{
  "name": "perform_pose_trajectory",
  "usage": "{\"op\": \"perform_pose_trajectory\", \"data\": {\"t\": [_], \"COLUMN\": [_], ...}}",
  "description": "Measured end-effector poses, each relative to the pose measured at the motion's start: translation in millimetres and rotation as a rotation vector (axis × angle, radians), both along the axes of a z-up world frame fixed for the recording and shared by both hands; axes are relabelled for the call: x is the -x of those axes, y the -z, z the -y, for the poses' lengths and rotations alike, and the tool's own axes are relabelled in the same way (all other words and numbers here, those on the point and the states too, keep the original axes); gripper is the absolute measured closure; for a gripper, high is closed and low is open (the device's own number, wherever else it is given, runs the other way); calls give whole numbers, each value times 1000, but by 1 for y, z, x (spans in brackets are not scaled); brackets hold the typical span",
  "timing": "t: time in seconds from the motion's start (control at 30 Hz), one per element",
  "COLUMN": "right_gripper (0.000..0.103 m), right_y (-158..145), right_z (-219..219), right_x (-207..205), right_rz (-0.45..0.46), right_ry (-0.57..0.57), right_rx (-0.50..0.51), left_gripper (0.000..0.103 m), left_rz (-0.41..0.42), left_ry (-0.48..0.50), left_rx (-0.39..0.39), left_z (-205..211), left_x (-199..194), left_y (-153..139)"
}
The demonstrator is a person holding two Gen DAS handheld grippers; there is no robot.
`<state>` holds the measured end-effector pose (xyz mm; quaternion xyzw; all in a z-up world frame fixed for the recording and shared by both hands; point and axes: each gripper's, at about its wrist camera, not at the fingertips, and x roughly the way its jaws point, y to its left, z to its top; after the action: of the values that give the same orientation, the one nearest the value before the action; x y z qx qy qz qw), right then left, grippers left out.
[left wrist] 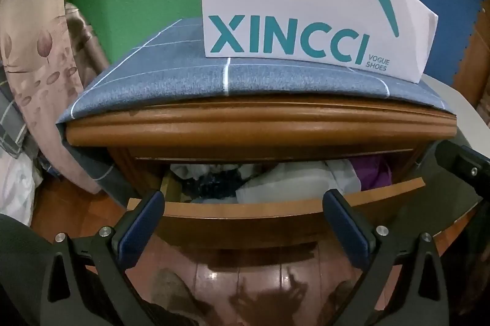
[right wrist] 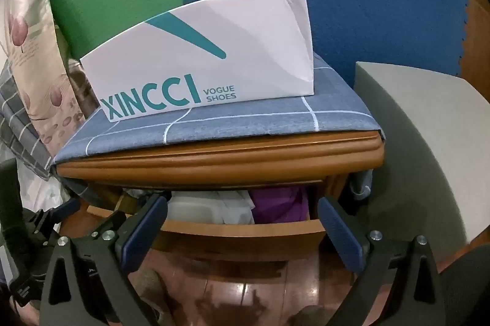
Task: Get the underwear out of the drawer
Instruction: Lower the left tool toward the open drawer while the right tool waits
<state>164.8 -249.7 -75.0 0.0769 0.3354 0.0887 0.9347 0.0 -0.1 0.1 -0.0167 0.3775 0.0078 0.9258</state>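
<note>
We see drawer (left wrist: pixel 275 205) of wooden nightstand (left wrist: pixel 245 127) pulled open, underwear (left wrist: pixel 214 179) heaped inside: crumpled white pieces, dark navy lacy one toward left, purple one (right wrist: pixel 278 203) at right end. Our left gripper (left wrist: pixel 245 219) spread wide, empty, above drawer front. Our right gripper (right wrist: pixel 242 222) spread wide too, nothing between pads, near purple piece. White shoe box (right wrist: pixel 208 62) sits on blue checked cloth (left wrist: pixel 183 75) atop nightstand.

White shoe box (left wrist: pixel 294 4) on blue checked cloth (left wrist: pixel 171 81), floral pillow (left wrist: pixel 33 44) alongside.
</note>
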Motion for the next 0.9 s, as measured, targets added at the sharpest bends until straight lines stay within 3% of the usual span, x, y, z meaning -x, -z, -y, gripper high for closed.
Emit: {"op": "perform_pose_trajectory", "data": {"t": [0.2,0.67,0.9], "right_gripper": [2,2,2], "right_y": [0,-6,-45], "right_z": [5,8,26], "right_x": [-2,-1,-2], "right_rz": [-4,11,140], "right_ry": [4,3,-24], "right_rx": [-2,5,102], "left_gripper": [1,1,1], "left_rz": [19,-40,-92], "left_ry": [5,4,-28], "left_rx": [6,15,53], "left_z": [1,9,3], "left_x": [3,-5,-9], "left_y": [3,13,17]}}
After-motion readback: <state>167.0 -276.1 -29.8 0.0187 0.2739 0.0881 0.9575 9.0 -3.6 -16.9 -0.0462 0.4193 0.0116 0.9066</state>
